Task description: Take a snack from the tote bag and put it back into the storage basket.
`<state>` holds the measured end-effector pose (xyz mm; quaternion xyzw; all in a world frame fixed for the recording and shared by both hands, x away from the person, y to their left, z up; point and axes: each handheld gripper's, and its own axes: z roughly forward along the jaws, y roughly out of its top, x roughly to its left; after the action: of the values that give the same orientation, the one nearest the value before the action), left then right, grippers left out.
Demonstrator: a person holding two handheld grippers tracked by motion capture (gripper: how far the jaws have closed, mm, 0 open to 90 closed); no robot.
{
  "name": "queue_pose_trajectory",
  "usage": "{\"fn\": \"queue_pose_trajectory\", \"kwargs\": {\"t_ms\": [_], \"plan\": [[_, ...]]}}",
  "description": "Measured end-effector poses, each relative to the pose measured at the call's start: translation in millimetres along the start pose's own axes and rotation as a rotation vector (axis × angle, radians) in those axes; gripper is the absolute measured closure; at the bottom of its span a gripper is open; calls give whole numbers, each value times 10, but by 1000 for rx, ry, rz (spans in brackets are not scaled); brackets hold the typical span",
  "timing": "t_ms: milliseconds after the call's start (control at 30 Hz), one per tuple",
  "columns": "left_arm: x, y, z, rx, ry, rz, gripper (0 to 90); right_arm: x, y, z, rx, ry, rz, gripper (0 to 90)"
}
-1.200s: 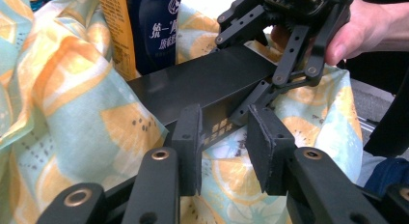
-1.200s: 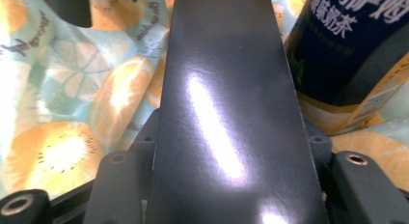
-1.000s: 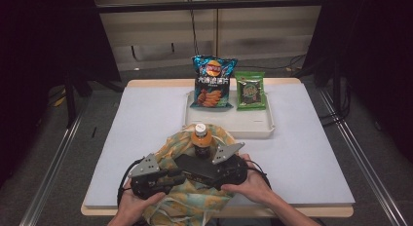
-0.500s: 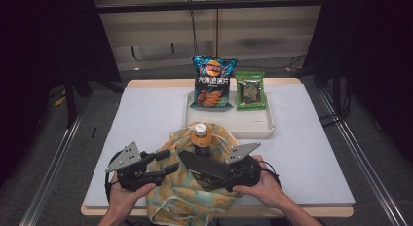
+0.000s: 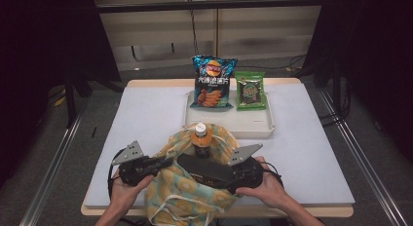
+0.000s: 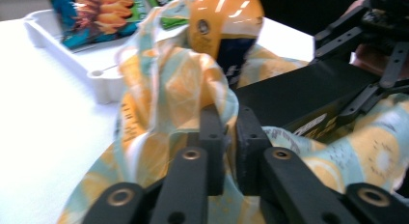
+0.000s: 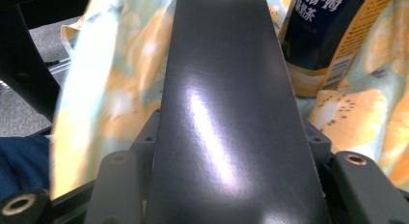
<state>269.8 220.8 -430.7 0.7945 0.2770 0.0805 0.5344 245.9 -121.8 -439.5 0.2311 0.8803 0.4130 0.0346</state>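
A cloth bag printed with orange fruit lies open at the table's front edge. An orange-capped bottle stands in it. My left gripper is at the bag's left rim. In the left gripper view its jaws have just been closing and now pinch a fold of the bag's cloth, in front of the bottle. My right gripper is shut on a long black box that points into the bag's mouth. In the right gripper view the box lies beside the bottle.
A white tray sits just behind the bag. A blue chips bag and a green snack packet lean on its far side. White table surface stretches to the left and right of the bag.
The left gripper swung out to the left, then came back right to the bag's rim and closed on the cloth. The right gripper still holds the black box, shifted slightly right.
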Motion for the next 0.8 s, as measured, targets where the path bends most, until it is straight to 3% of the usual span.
{"fn": "queue_pose_trajectory", "kwargs": {"t_ms": [200, 300, 567, 633, 800], "plan": [[58, -83, -94, 15, 27, -30, 878, 37, 12, -41, -1, -20, -21, 446], [48, -146, -95, 46, 36, -35, 879, 76, 19, -86, -19, -22, -26, 446], [51, -187, -39, 91, 15, -39, 877, 44, 23, -150, -53, -22, -18, 446], [25, -189, -56, 90, 1, -47, 876, 44, 44, -153, -61, -37, -27, 446], [-45, -212, -114, 92, -2, -32, 874, 32, 98, -181, -83, -22, -32, 446]]}}
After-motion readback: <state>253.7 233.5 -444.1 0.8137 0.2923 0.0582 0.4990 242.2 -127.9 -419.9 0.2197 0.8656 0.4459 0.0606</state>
